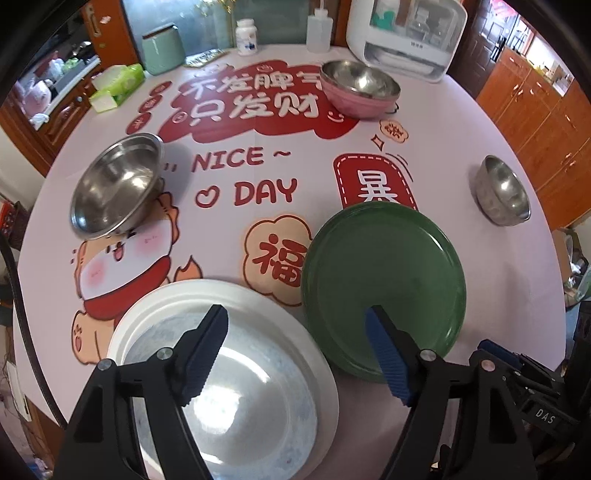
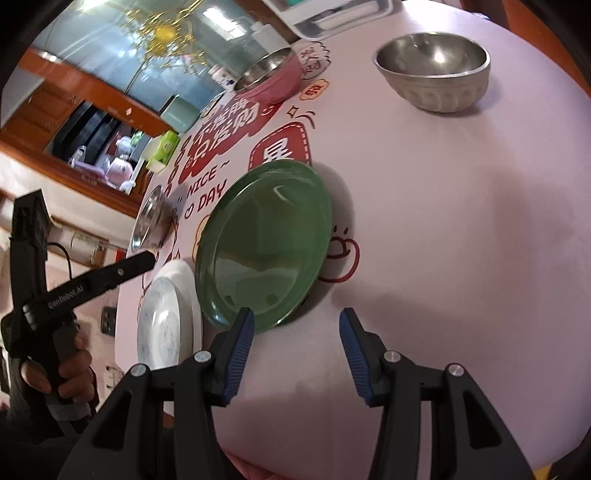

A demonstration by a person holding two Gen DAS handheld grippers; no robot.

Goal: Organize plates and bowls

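A green plate (image 1: pixel 384 280) (image 2: pixel 266 240) lies on the pink printed tablecloth, its left edge against the rim of a white plate (image 1: pixel 221 350) (image 2: pixel 166 325). My left gripper (image 1: pixel 295 317) is open above both, one finger over the white plate and the other over the green one. My right gripper (image 2: pixel 295 315) is open too, its left finger over the green plate's near edge and its right finger over bare cloth. Three bowls stand apart: a steel bowl (image 1: pixel 114 184) at the left, a pink bowl with a steel lining (image 1: pixel 358 88) at the back, and a small steel bowl (image 1: pixel 502 192) (image 2: pixel 432 70) at the right.
Along the table's far edge stand a white appliance (image 1: pixel 406 33), a white pill bottle (image 1: pixel 246 37), a squeeze bottle (image 1: pixel 319 29), a mint canister (image 1: pixel 162 51) and a tissue pack (image 1: pixel 118 85). A hand (image 2: pixel 70 365) holds the left tool beyond the table's left edge.
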